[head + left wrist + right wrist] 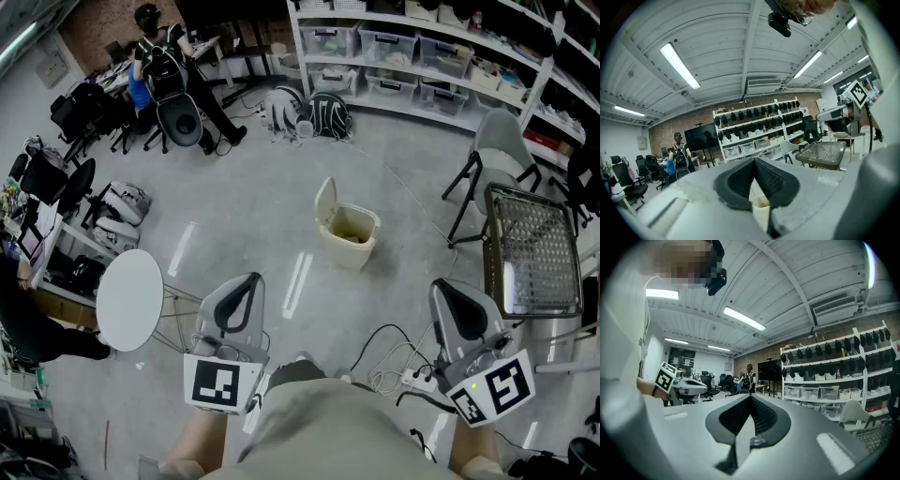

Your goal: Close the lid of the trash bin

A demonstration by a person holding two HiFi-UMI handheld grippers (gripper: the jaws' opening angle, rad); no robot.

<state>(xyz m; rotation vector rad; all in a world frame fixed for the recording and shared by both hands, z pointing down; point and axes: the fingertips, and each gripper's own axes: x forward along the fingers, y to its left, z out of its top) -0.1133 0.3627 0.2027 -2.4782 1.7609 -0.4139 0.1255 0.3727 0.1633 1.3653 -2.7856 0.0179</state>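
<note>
On the floor, trash bin stands upright, lid raised.

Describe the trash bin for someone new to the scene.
In front of the white storage shelves, on the grey floor, stands a small cream plastic trash bin. It stands alone left of the grey chair, its hinged lid upright.

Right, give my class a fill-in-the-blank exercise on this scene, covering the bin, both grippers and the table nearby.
1. The lid of the trash bin is ____, not closed.
2. The jaws of the left gripper and the right gripper are both ____, with nothing between them.
3. In the head view, the round white table stands on the person's ____ side.

Missing words: open; shut; left.
</note>
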